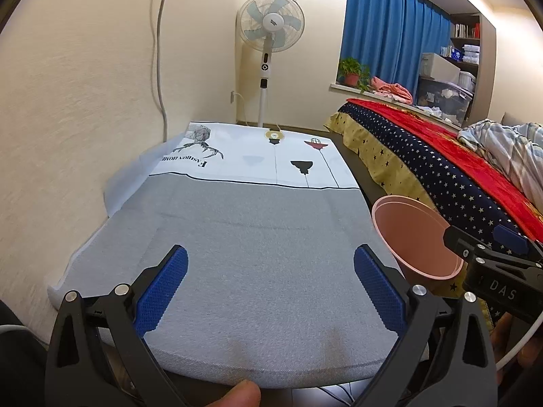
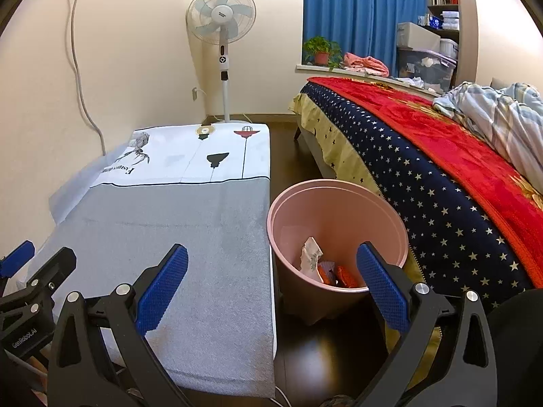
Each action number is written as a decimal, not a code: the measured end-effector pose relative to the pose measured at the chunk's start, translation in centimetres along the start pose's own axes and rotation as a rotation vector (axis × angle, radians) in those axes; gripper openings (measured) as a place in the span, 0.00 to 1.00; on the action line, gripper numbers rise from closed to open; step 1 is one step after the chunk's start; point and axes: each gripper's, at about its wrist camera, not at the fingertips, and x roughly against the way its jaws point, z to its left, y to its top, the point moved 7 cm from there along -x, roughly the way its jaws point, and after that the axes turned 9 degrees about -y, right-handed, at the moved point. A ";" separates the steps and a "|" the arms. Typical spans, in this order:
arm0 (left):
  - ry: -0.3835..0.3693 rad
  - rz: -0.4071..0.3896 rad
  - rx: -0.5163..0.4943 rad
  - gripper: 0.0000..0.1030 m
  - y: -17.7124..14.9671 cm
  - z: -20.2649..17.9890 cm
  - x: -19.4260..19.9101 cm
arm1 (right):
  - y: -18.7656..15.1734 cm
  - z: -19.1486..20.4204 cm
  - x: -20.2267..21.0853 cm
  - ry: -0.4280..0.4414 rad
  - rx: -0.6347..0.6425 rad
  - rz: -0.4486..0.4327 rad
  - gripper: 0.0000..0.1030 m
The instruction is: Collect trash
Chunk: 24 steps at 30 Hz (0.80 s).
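Observation:
A pink trash bin stands on the dark floor between the cloth-covered table and the bed. Inside it lie a crumpled white wrapper and orange-red wrappers. My right gripper is open, held above the table's right edge and the bin's near rim, nothing between its fingers. My left gripper is open over the grey part of the table, holding nothing. The bin shows at the right in the left wrist view, with the right gripper's body in front of it.
A bed with a red and starred cover runs along the right. A standing fan is at the far wall beyond the table. A potted plant sits on the windowsill by blue curtains. A thumb shows at the bottom.

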 end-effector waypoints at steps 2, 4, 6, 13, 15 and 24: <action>0.002 0.001 0.003 0.92 0.0 0.0 -0.1 | 0.0 0.1 0.0 -0.001 0.009 -0.004 0.95; 0.007 0.003 0.006 0.92 -0.1 0.1 -0.2 | 0.0 0.3 -0.1 0.000 0.013 -0.002 0.95; 0.006 0.008 0.010 0.92 -0.2 0.1 -0.4 | -0.1 0.5 -0.1 0.002 0.014 0.002 0.95; 0.006 0.005 0.015 0.92 -0.3 0.2 -0.4 | -0.2 0.8 -0.2 0.002 0.017 0.003 0.95; 0.004 0.007 0.017 0.92 -0.3 0.2 -0.3 | -0.2 0.7 -0.2 0.002 0.017 0.003 0.95; 0.003 0.007 0.019 0.92 -0.3 0.2 -0.4 | -0.2 0.8 -0.2 0.004 0.018 0.004 0.95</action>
